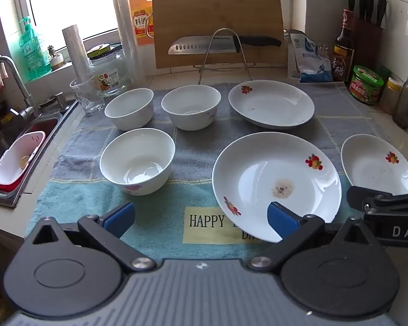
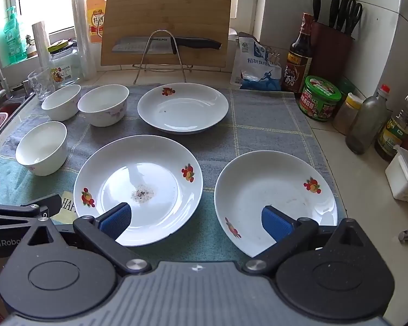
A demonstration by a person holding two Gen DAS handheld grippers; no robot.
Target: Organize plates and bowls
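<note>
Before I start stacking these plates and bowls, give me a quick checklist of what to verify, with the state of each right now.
1. Left gripper open and empty: ok.
2. Right gripper open and empty: ok.
3. All three bowls upright and apart, near bowl, far-left bowl, far-middle bowl: ok.
4. Three plates lie flat and unstacked, centre plate, right plate, far plate: ok.
5. Centre plate clean: not ok, a brownish stain in its middle.
6. Towel flat under the dishes: ok.
</note>
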